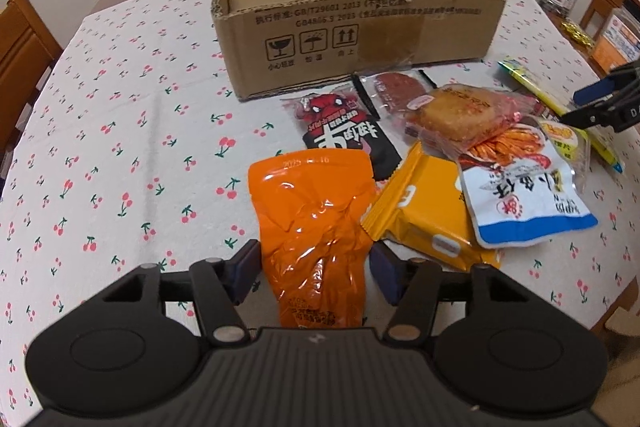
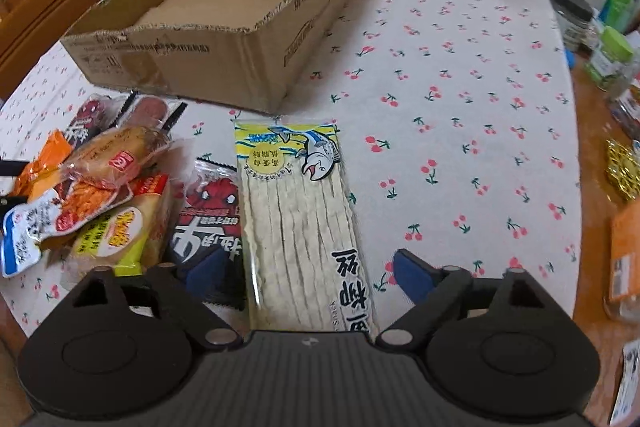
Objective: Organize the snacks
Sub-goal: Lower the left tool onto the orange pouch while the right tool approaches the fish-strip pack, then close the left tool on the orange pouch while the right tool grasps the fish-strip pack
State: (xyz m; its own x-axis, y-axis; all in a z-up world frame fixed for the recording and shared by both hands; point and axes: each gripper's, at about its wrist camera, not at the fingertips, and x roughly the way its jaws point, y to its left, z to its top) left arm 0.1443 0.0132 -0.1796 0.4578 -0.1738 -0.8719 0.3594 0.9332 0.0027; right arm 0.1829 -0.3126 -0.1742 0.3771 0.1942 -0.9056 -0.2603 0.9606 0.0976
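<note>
Fingers (image 1: 246, 269) flank orange packet (image 1: 312, 223), apart.

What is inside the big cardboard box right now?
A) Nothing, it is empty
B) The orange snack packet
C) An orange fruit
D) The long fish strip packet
A: both wrist views look into the cardboard box and show only its bare bottom, while the orange snack packet and the long fish strip packet lie on the tablecloth in front of it.
</note>
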